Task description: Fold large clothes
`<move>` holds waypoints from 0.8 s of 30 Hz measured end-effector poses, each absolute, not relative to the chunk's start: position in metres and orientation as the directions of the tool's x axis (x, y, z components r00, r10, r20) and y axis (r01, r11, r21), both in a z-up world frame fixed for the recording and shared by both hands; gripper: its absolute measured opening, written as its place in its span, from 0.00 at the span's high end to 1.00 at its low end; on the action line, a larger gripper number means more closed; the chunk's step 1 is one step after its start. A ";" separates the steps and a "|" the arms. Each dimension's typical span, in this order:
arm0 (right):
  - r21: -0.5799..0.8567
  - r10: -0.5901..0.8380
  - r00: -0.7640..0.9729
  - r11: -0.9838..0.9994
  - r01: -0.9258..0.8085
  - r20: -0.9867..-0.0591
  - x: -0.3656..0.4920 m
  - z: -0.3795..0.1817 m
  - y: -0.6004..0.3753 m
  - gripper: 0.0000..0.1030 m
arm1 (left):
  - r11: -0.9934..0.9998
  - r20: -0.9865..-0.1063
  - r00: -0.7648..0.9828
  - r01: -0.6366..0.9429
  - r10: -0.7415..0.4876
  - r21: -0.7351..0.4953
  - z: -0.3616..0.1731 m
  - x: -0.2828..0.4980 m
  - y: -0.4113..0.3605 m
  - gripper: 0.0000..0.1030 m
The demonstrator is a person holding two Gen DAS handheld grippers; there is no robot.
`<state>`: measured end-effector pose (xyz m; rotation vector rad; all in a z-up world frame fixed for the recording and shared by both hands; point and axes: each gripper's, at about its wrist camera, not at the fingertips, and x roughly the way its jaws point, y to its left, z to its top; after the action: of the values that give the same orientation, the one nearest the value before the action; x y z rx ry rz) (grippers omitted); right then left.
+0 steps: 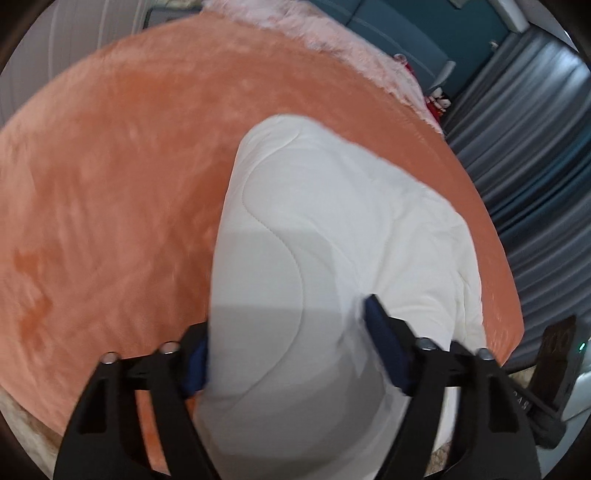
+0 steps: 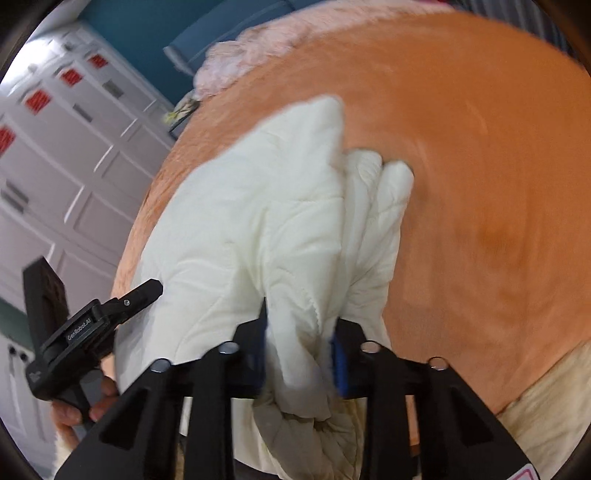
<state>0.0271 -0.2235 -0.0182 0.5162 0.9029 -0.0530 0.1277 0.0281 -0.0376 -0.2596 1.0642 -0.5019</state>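
Observation:
A white quilted garment [image 1: 332, 206] lies on an orange plush bedspread [image 1: 110, 184]. In the left wrist view my left gripper [image 1: 286, 321] straddles a thick folded part of it. Its blue pads [image 1: 380, 332] press into both sides of the fold, and the right pad dents the cloth. In the right wrist view my right gripper [image 2: 301, 321] is shut on a bunched edge of the same garment [image 2: 258, 206], which hangs crumpled below the jaws. The rest spreads away over the bedspread [image 2: 480, 184]. A hand [image 2: 74, 410] at the lower left holds the left gripper's body [image 2: 85, 332].
A pale pink fluffy blanket [image 1: 332, 33] lies at the bed's far end. Grey-blue curtains [image 1: 524, 140] hang along one side, white wardrobe doors [image 2: 55, 147] stand on the other. A cream fluffy cover [image 2: 546, 406] shows at the near bed edge.

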 end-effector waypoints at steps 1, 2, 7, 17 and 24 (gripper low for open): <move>0.388 0.155 0.636 0.888 0.245 -0.756 0.028 -0.012 -0.221 0.77 | 0.857 -0.754 0.409 0.286 -0.514 -0.430 -0.027 0.126 0.029 0.42; 0.362 0.135 0.656 0.905 0.224 -0.742 0.031 -0.001 -0.216 0.77 | 0.853 -0.740 0.426 0.301 -0.521 -0.427 -0.018 0.124 0.029 0.44; 0.300 0.100 0.732 0.943 0.147 -0.674 0.063 0.041 -0.207 0.78 | 0.850 -0.650 0.549 0.362 -0.525 -0.382 0.030 0.129 0.034 0.46; 0.260 0.090 0.783 0.961 0.095 -0.615 0.163 0.052 -0.207 0.78 | 0.882 -0.595 0.654 0.387 -0.468 -0.268 0.063 0.209 0.025 0.46; 0.278 0.101 0.735 0.953 0.123 -0.670 0.223 -0.002 -0.212 0.78 | 0.895 -0.635 0.635 0.369 -0.440 -0.251 0.017 0.273 0.023 0.46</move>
<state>0.2230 -0.2121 -0.0018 0.3157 0.7480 -0.0123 0.2733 0.0232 0.0174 -0.1010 0.7528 -0.4629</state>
